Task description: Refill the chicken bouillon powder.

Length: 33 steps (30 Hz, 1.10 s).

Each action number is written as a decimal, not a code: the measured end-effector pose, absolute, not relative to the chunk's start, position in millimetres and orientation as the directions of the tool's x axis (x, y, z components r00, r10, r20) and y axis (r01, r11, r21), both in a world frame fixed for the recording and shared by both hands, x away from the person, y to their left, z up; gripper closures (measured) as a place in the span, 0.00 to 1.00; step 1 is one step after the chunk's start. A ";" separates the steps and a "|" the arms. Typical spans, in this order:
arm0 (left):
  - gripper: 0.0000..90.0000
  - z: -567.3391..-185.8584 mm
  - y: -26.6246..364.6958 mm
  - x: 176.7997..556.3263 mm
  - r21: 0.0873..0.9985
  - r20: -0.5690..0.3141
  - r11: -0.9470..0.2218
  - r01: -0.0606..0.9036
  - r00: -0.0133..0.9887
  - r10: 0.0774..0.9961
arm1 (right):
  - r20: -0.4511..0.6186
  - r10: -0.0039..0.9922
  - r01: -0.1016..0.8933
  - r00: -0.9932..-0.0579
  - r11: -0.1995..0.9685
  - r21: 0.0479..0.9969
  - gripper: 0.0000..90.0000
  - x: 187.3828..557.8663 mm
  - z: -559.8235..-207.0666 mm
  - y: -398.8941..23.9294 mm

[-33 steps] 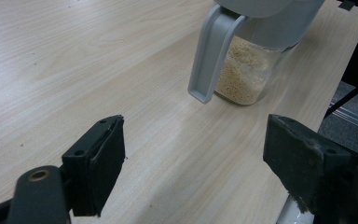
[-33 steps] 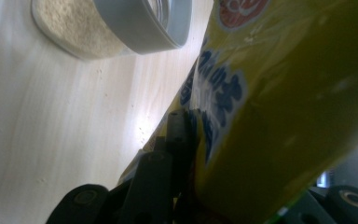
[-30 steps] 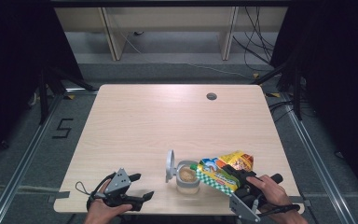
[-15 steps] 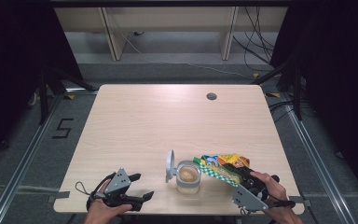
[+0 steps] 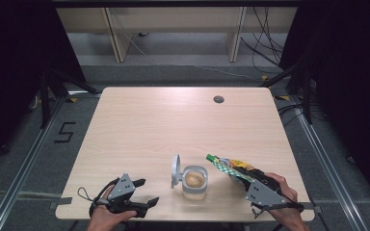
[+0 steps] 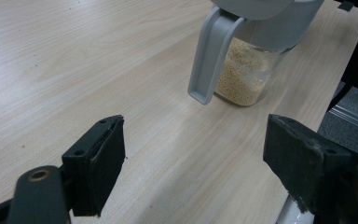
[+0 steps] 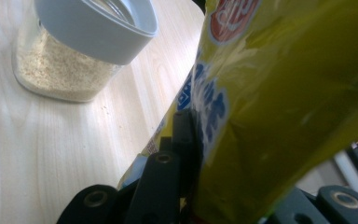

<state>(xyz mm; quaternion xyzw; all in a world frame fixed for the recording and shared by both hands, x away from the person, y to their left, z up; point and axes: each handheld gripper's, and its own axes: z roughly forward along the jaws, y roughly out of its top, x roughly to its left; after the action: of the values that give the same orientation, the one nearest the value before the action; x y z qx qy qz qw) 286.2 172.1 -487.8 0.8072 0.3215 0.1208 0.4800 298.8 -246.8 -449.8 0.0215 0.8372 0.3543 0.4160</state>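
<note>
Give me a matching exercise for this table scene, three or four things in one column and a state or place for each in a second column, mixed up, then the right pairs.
Things:
1. left tongs
2. right tongs
3. jar
4. jar lid

States:
A. flipped open, standing at the jar's side
B. clamped on a yellow snack bag
C. open, holding nothing
D. partly filled with pale grains

Pairs: 1-C, 2-B, 3-D, 4-A

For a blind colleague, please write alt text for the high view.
A person's right gripper clamps a yellow snack bag beside an open glass jar of pale grains, lid flipped up, on a wooden table. The left gripper rests open at the table's near edge.
</note>
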 end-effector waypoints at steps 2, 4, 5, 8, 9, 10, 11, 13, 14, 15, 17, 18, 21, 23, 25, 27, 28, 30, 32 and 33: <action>0.22 -487.6 172.1 286.0 0.853 -0.115 -0.331 0.404 0.763 0.636 | -0.666 0.351 -0.248 -0.658 0.734 0.632 0.92 301.4 -449.7 -250.3; 0.22 -488.1 171.7 285.8 0.858 -0.113 -0.322 0.400 0.759 0.641 | -0.638 0.396 -0.211 -0.661 0.718 0.664 0.93 302.1 -450.3 -254.3; 0.22 -488.1 171.7 285.8 0.858 -0.113 -0.322 0.400 0.759 0.641 | -0.638 0.396 -0.211 -0.661 0.718 0.664 0.93 302.1 -450.3 -254.3; 0.22 -487.1 173.2 287.2 0.855 -0.100 -0.344 0.389 0.773 0.627 | -0.593 0.449 -0.176 -0.669 0.679 0.713 0.93 303.9 -450.9 -259.4; 0.22 -486.9 173.7 288.0 0.856 -0.088 -0.353 0.378 0.779 0.620 | -0.575 0.473 -0.155 -0.668 0.667 0.728 0.93 304.2 -450.9 -261.5; 0.22 -486.9 173.6 287.8 0.856 -0.089 -0.352 0.379 0.778 0.621 | -0.553 0.500 -0.132 -0.667 0.652 0.747 0.93 304.8 -451.3 -264.4; 0.22 -486.8 173.7 287.8 0.856 -0.089 -0.352 0.379 0.779 0.621 | -0.539 0.510 -0.121 -0.671 0.642 0.757 0.93 304.5 -451.5 -265.6; 0.22 -486.7 173.7 287.9 0.856 -0.088 -0.353 0.378 0.779 0.621 | -0.515 0.538 -0.101 -0.667 0.619 0.779 0.93 305.2 -452.4 -269.1; 0.22 -486.6 173.7 287.8 0.856 -0.088 -0.352 0.378 0.779 0.621 | -0.505 0.549 -0.094 -0.666 0.610 0.787 0.93 304.8 -452.7 -270.7; 0.22 -486.6 173.7 287.8 0.856 -0.088 -0.353 0.378 0.779 0.621 | -0.493 0.561 -0.080 -0.665 0.603 0.794 0.93 304.7 -452.9 -271.9; 0.22 -486.6 173.8 287.9 0.856 -0.088 -0.353 0.378 0.779 0.621 | -0.478 0.577 -0.063 -0.662 0.592 0.803 0.93 304.5 -453.3 -274.0; 0.22 -486.6 173.8 287.9 0.856 -0.088 -0.352 0.378 0.779 0.621 | -0.463 0.593 -0.050 -0.659 0.580 0.813 0.93 304.7 -453.6 -276.1; 0.22 -486.6 173.6 287.8 0.856 -0.088 -0.352 0.378 0.779 0.621 | -0.436 0.622 -0.031 -0.650 0.551 0.834 0.93 304.9 -455.1 -278.9; 0.22 -486.7 173.7 287.9 0.856 -0.087 -0.354 0.377 0.780 0.620 | -0.425 0.630 -0.025 -0.650 0.541 0.841 0.93 304.8 -455.7 -279.7; 0.22 -486.6 173.7 287.8 0.856 -0.087 -0.353 0.377 0.779 0.620 | -0.415 0.635 -0.015 -0.652 0.537 0.844 0.92 305.3 -455.6 -281.4; 0.22 -486.6 173.8 287.8 0.857 -0.088 -0.352 0.378 0.778 0.622 | -0.408 0.648 -0.010 -0.644 0.525 0.851 0.92 305.5 -456.4 -281.8; 0.22 -486.6 173.8 287.8 0.857 -0.088 -0.351 0.378 0.778 0.622 | -0.403 0.649 -0.007 -0.645 0.522 0.853 0.92 305.7 -456.7 -282.1; 0.22 -486.6 173.9 287.8 0.857 -0.088 -0.351 0.378 0.778 0.622 | -0.396 0.657 -0.002 -0.641 0.515 0.857 0.92 305.9 -457.2 -283.0; 0.22 -486.6 173.8 287.7 0.857 -0.088 -0.351 0.378 0.778 0.622 | -0.384 0.664 0.009 -0.641 0.507 0.862 0.92 306.0 -457.2 -283.7; 0.22 -486.5 173.8 287.7 0.857 -0.088 -0.351 0.378 0.778 0.622 | -0.374 0.672 0.015 -0.639 0.497 0.868 0.91 306.5 -457.8 -284.7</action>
<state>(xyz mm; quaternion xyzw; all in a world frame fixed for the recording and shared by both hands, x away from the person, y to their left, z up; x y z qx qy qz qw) 287.7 173.8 -486.5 0.8118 0.3079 0.1276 0.4795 306.5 -284.7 -457.8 0.2189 0.7847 0.4514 0.3642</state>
